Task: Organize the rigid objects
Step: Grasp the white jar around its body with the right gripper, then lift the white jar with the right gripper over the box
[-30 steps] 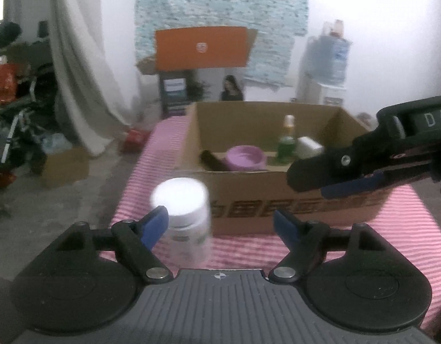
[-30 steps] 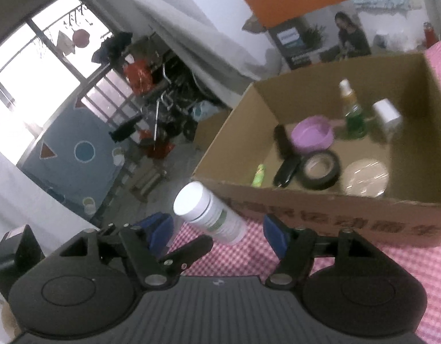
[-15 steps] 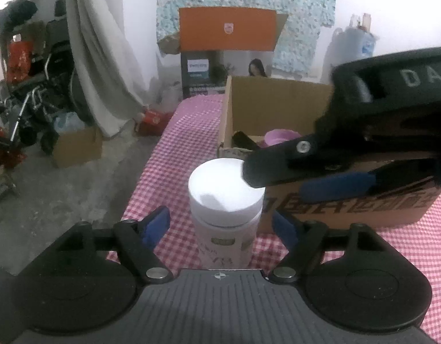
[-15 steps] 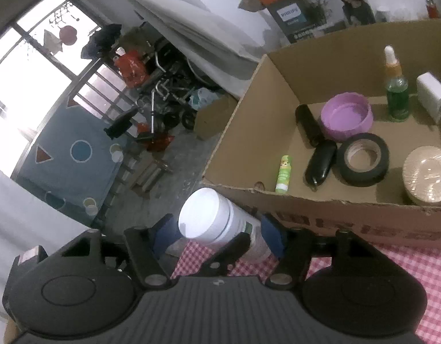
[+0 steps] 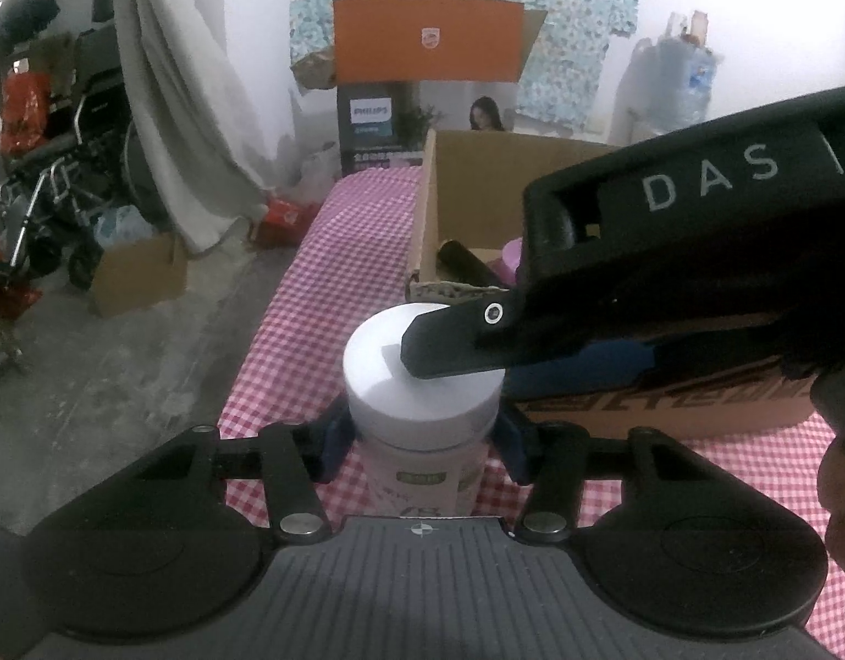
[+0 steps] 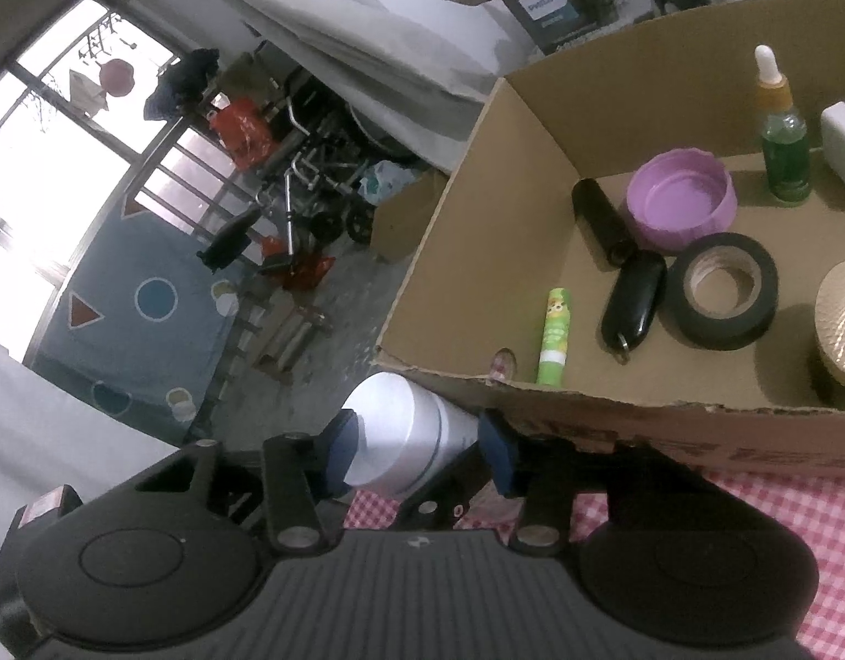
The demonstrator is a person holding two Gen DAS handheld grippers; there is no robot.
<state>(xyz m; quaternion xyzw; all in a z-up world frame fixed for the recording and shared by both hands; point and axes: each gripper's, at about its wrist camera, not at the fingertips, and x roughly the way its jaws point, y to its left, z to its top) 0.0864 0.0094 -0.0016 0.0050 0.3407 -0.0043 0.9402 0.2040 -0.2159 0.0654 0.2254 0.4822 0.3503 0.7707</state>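
White bottle [image 5: 422,385] stands upright on the checked desk [image 5: 334,253], just left of the box's [image 6: 614,423] near corner. Left hand-held gripper [image 5: 419,443] clamped on its body; right hand-held gripper [image 6: 417,448] clamped on its cap from above.

One jar [image 5: 422,379], one box [image 6: 587,418], two tools [image 5: 422,445]

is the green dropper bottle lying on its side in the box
No, the green dropper bottle stands upright at the back of the cardboard box, white tip up, beside the purple bowl.
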